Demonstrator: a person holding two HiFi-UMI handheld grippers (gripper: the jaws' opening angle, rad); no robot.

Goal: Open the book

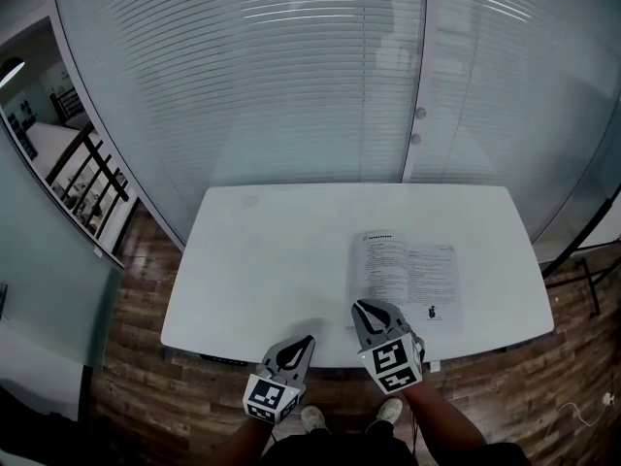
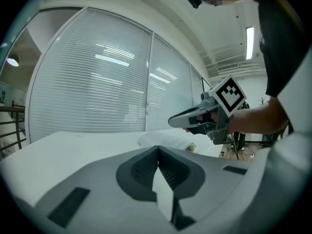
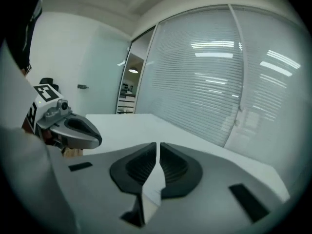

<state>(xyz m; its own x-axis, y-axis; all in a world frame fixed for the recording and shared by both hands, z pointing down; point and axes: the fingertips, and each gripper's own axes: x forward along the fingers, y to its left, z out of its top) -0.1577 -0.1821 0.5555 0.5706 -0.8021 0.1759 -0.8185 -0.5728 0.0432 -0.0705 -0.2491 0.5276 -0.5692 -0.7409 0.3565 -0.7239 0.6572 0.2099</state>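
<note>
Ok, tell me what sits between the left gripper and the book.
Mostly bare white table, plus the right gripper, whose tip hangs by the near left corner of the book. The head view shows it, and the left gripper view agrees.

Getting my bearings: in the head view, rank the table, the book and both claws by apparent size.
1. table
2. book
3. right claw and left claw: about alike, and both sit nearer the camera, so I won't rank them.
</note>
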